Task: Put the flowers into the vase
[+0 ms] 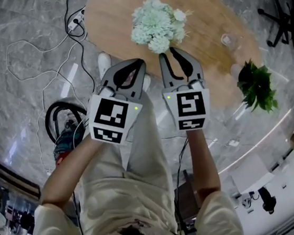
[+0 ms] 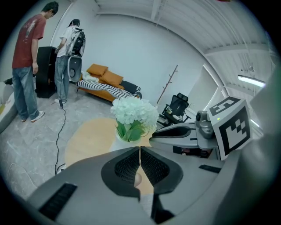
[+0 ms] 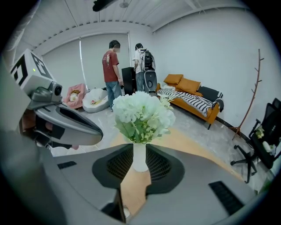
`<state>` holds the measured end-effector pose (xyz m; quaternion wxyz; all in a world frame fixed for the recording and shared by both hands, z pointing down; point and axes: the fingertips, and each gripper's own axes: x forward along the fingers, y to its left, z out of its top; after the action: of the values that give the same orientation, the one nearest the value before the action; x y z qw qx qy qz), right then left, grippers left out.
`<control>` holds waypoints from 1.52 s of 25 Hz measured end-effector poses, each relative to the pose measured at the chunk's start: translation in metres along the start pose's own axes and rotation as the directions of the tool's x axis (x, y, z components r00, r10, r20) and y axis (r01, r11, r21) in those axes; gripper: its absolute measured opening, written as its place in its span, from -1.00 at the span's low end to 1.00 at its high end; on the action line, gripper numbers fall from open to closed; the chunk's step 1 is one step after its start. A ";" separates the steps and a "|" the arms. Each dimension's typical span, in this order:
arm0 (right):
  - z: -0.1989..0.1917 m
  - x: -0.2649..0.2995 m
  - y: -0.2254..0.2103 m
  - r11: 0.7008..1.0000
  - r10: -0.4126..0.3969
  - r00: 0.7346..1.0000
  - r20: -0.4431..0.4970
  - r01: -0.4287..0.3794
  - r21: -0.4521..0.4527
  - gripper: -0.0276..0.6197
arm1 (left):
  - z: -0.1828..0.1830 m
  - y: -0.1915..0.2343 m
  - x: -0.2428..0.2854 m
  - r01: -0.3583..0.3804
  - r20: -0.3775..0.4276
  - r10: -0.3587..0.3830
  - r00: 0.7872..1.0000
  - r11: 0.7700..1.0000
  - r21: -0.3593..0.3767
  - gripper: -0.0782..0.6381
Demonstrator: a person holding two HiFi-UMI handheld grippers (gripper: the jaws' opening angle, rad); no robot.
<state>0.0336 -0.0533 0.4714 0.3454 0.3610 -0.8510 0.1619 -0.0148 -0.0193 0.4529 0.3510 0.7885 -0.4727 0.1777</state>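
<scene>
A bunch of pale white-green flowers [image 1: 157,23] stands in a slim white vase [image 3: 139,156] on the oval wooden table [image 1: 118,11]. In the head view the blooms hide the vase. My right gripper [image 1: 170,53] is open just at the near side of the bouquet. In the right gripper view the vase shows in the gap between its jaws, and I cannot tell whether the pads touch it. My left gripper [image 1: 139,63] is beside it to the left, a little short of the flowers [image 2: 133,113], shut with nothing between its jaws.
A green potted plant [image 1: 256,86] and a small glass [image 1: 228,39] sit at the table's right end. Cables and a power strip [image 1: 76,21] lie on the marble floor at left. An office chair [image 1: 281,15] stands at right. Two people [image 3: 113,68] stand far off by an orange sofa [image 3: 193,94].
</scene>
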 end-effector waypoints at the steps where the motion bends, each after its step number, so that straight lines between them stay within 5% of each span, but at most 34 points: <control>1: 0.000 -0.002 -0.001 1.000 0.000 1.000 0.000 0.000 0.002 -0.64 | 0.002 -0.002 -0.002 0.002 0.000 -0.002 1.000 1.000 0.005 -0.74; 38: 0.142 -0.105 0.003 0.998 -0.032 0.990 0.138 0.026 0.051 -0.76 | 0.119 -0.058 -0.109 0.031 0.017 -0.033 0.999 0.993 0.110 -0.74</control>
<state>0.0173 -0.0732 0.2966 0.2790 0.3920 -0.8633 0.1522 -0.0240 -0.0196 0.2815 0.3056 0.8157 -0.4527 0.1905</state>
